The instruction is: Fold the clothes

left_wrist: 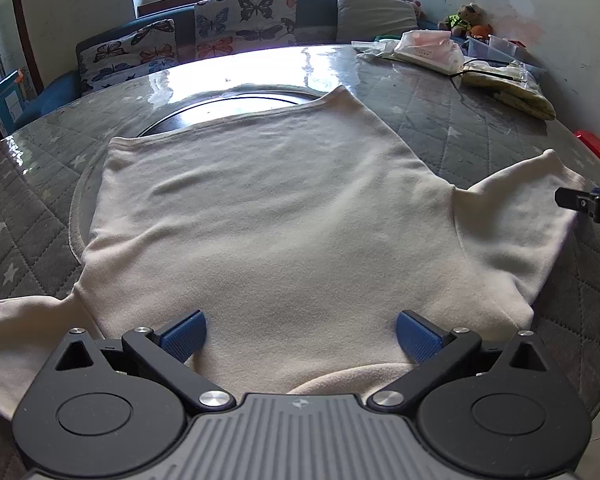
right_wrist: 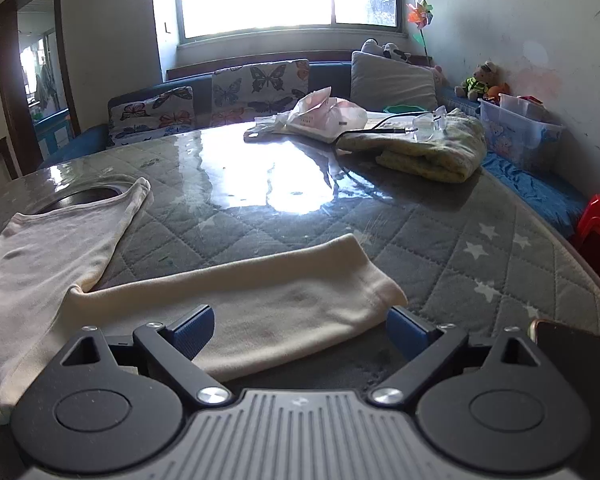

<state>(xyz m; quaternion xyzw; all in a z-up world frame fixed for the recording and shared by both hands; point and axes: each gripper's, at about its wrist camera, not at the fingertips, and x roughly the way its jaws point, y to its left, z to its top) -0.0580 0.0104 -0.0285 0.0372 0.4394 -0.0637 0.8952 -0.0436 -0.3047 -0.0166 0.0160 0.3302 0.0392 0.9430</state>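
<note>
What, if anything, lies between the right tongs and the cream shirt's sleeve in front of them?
Nothing visible does. The right tongs stand open just above the sleeve, which lies flat on the quilted table cover. The folded yellow-green cloth and plastic bag sit far off at the table's back.

the left wrist view looked from just behind the left gripper (left_wrist: 300, 336), tilted steeply down and close over the body of the cream shirt (left_wrist: 276, 216) spread on the counter (left_wrist: 480, 120), facing the sofa (left_wrist: 236, 20) under the window. the right wrist view sat behind the right gripper (right_wrist: 300, 332), tilted less steeply, low over the shirt's sleeve (right_wrist: 260, 300) and facing the same sofa. both views shared the shirt, the counter's far end, the butterfly cushions (right_wrist: 256, 84) and the window.
</note>
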